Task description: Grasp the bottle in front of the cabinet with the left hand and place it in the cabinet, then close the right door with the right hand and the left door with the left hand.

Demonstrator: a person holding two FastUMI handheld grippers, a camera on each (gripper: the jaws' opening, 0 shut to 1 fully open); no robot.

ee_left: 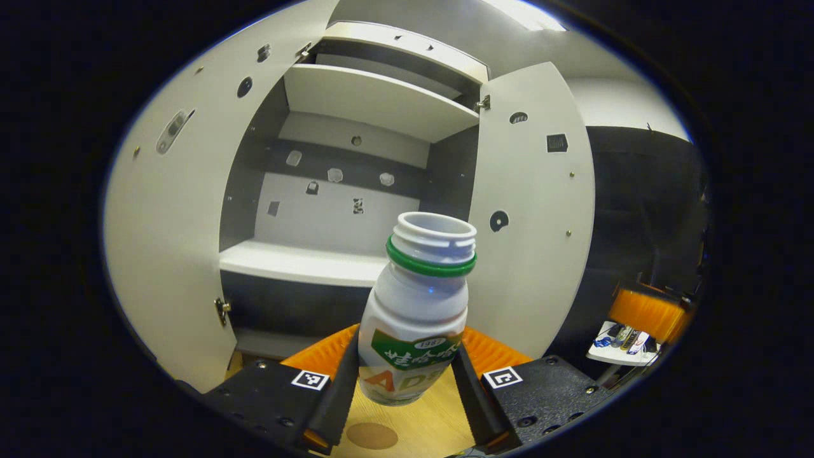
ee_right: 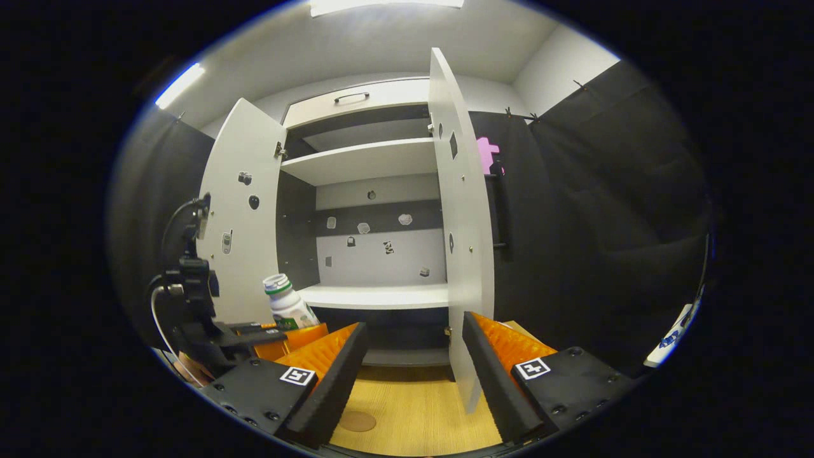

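A white uncapped bottle [ee_left: 416, 312] with a green neck ring and a green label hangs above the wooden table, tilted a little. My left gripper [ee_left: 400, 381] is shut on its lower body. Ahead stands the white cabinet with its middle shelf [ee_left: 299, 262] bare; the left door [ee_left: 172, 242] and right door [ee_left: 531, 216] are both swung open. In the right gripper view my right gripper [ee_right: 413, 375] stands open, with nothing between its fingers, near the right door's edge [ee_right: 467, 280]. That view has the left gripper [ee_right: 254, 334] at the left, holding the bottle [ee_right: 289, 308].
A wooden tabletop [ee_right: 413, 413] lies in front of the cabinet, with a round dark mark [ee_right: 356, 420] on it. A small white tray of items [ee_left: 626, 343] sits far right in the left gripper view. A drawer with a handle [ee_right: 351, 97] tops the cabinet.
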